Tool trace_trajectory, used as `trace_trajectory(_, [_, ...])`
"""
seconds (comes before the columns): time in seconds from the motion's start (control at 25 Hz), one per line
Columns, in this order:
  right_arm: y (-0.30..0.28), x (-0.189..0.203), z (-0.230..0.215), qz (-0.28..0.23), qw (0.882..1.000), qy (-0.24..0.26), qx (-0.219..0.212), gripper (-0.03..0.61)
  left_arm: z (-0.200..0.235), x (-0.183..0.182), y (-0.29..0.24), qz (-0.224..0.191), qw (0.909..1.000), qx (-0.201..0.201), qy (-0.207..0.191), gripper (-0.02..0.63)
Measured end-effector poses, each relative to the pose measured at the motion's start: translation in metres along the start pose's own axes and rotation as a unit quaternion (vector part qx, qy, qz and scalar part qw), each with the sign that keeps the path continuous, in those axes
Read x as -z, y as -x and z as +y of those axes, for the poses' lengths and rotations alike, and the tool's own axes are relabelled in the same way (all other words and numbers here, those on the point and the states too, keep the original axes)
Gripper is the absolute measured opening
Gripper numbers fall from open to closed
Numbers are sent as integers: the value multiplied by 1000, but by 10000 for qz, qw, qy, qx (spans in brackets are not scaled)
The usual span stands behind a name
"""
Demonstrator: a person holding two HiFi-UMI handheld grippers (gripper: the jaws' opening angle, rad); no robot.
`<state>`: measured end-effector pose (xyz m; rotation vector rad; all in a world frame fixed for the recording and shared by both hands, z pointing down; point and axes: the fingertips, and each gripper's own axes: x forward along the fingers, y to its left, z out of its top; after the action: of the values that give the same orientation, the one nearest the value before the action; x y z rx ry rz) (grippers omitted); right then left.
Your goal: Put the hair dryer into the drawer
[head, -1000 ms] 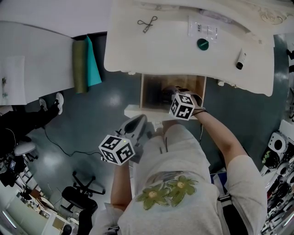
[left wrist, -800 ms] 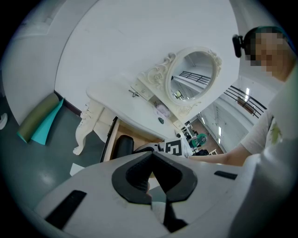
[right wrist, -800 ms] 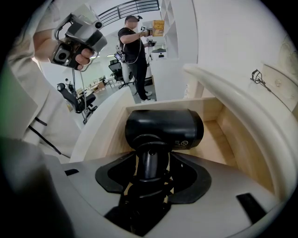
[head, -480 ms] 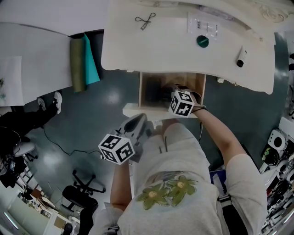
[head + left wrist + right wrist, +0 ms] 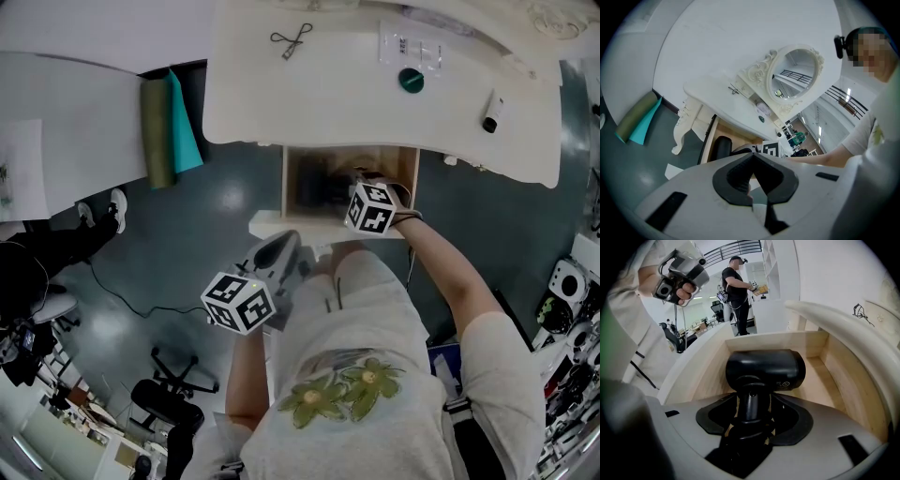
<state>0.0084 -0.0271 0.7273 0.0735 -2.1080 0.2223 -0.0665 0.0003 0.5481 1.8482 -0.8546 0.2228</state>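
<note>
The right gripper point(image 5: 751, 405) is clenched on the handle point(image 5: 749, 394) of the black hair dryer point(image 5: 765, 369). Holding it by that narrow stem lets the bulky barrel lead, and the barrel lies crosswise inside the open wooden drawer point(image 5: 836, 366). The drawer is pulled out from under the front edge of the white counter point(image 5: 356, 112). The dryer sits roughly midway between the drawer's side walls. Whether the barrel already rests on the drawer floor or hangs just above it I cannot tell from these views, though it looks very low. By my reading the placing is nearly complete (what remains is letting go and backing out). Room is the concern: the counter's front edge overhangs the drawer close above the barrel, so the safer way out is probably up and back toward the drawer's front lip. Bare drawer floor shows at either end of the barrel, leaving some slack for settling it. The left gripper point(image 5: 752, 159) is closed on nothing and held back at the person's left side, well apart from the drawer, presumably to keep the opening uncrowded.
</note>
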Motion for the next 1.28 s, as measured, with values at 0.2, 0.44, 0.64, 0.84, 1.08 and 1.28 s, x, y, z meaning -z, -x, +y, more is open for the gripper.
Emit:
trace_trajectory(0.2, [-3, 3, 0, 10, 10000, 66, 12, 221, -2, 1, -1, 4, 10000, 20, 0, 8])
trace_trajectory(0.44, [-7, 9, 0, 95, 9998, 161, 104, 219, -2, 2, -1, -2, 10000, 26, 0, 8])
trace_trajectory(0.64, [-10, 10, -1, 198, 9992, 251, 229, 219, -1, 4, -2, 17, 10000, 33, 6, 8])
trace_trajectory(0.84, [-12, 13, -2, 460, 9976, 334, 399, 221, -4, 6, -2, 49, 10000, 71, -16, 8])
trace_trajectory(1.08, [-5, 10, -2, 523, 9968, 343, 499, 219, -7, 5, -1, 41, 9999, 124, -69, 8])
trace_trajectory(1.28, [10, 2, -4, 430, 9970, 294, 579, 219, -12, 1, -2, 22, 9997, 180, -157, 8])
